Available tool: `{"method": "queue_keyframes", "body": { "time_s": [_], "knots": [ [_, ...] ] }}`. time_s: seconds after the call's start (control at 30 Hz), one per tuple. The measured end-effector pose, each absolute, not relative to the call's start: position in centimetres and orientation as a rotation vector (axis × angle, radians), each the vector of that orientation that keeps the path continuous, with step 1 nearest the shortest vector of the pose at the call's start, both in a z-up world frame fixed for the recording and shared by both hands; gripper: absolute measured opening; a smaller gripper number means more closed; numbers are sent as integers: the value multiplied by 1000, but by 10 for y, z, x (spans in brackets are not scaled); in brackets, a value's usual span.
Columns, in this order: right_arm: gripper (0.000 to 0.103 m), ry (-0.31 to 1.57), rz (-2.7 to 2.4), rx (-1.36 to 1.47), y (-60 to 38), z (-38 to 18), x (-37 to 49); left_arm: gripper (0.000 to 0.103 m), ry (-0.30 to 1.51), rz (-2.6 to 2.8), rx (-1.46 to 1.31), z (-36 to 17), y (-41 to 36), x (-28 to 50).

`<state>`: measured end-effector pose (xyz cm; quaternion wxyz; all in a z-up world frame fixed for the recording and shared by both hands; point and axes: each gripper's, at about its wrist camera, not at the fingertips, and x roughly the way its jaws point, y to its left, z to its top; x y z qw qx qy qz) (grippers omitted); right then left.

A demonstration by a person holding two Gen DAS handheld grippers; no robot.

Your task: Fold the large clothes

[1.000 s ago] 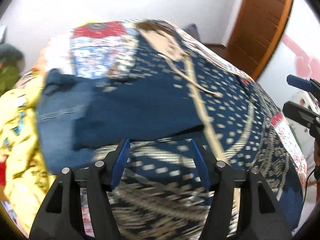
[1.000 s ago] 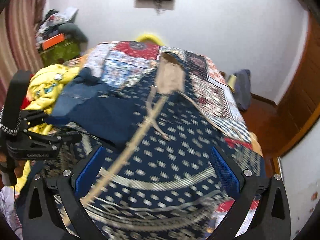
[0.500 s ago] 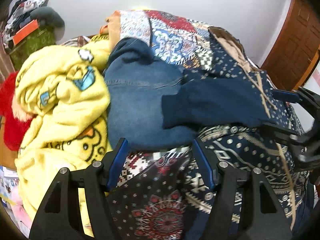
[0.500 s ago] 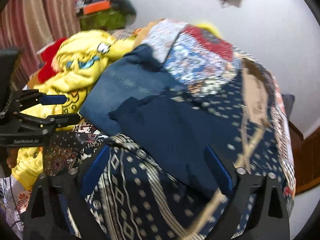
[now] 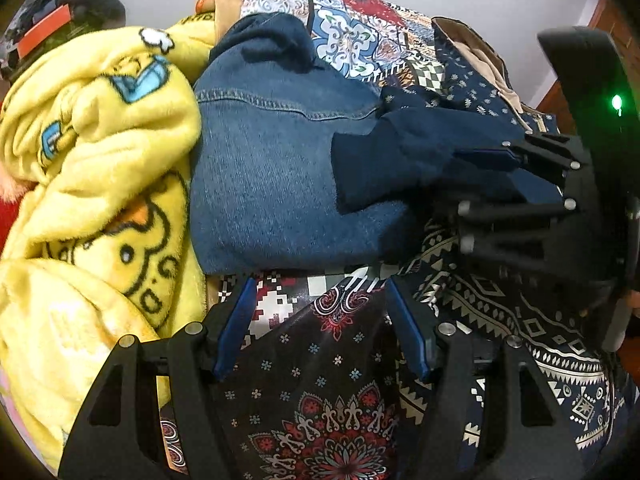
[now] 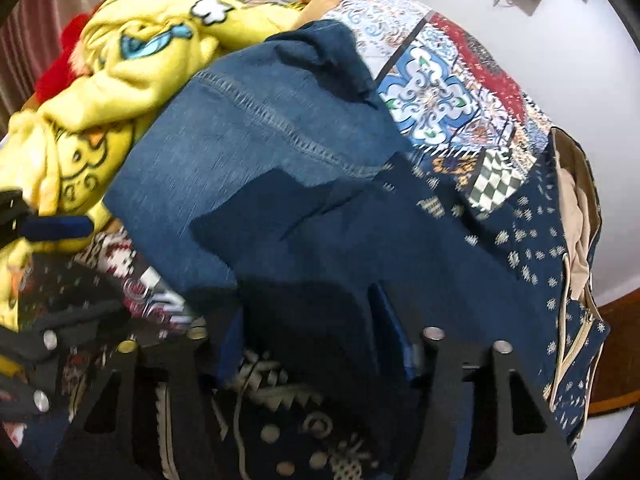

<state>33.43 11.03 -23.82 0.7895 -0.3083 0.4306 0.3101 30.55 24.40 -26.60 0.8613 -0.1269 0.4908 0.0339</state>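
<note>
Navy garment (image 6: 320,240) lies unfolded atop the jeans (image 5: 272,184) on the bed, right tongs (image 6: 308,336) closing round its edge, left tongs (image 5: 320,328) apart, folding barely begun.

A bedroom in a home: a patchwork-print bedspread (image 5: 352,32) heaped with denim clothing (image 5: 272,168) and a yellow cartoon fleece blanket (image 5: 92,152), striped curtains (image 6: 36,40) at one side, white walls (image 6: 568,72), a wooden door (image 5: 608,20).
</note>
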Motion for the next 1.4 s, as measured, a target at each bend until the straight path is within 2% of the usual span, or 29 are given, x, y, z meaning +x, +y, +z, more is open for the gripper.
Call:
{"method": "queue_keyframes", "body": {
  "time_s": [0.07, 0.17, 0.4, 0.6, 0.77, 1.0, 1.17, 1.4],
  "knots": [
    [24, 913, 664, -648, 111, -233, 335, 65, 1031, 76, -267, -266, 244, 306],
    [12, 895, 671, -595, 105, -219, 334, 65, 1026, 86, -255, -261, 242, 305],
    [10, 806, 619, -342, 50, -158, 340, 65, 1018, 48, -223, -245, 225, 303],
    [10, 725, 519, -133, -41, -99, 344, 66, 1045, -21, -192, -246, 196, 310],
    [10, 703, 456, -42, -90, -86, 338, 66, 1076, 48, -110, -262, 174, 333],
    [10, 732, 350, 115, -172, -94, 337, 66, 1038, 257, -212, -271, 196, 359],
    [10, 789, 282, 200, -220, -119, 340, 66, 1004, 280, -410, -275, 228, 354],
    [10, 974, 258, 261, -254, -184, 342, 68, 1012, 322, -275, -274, 215, 358]
  ]
}}
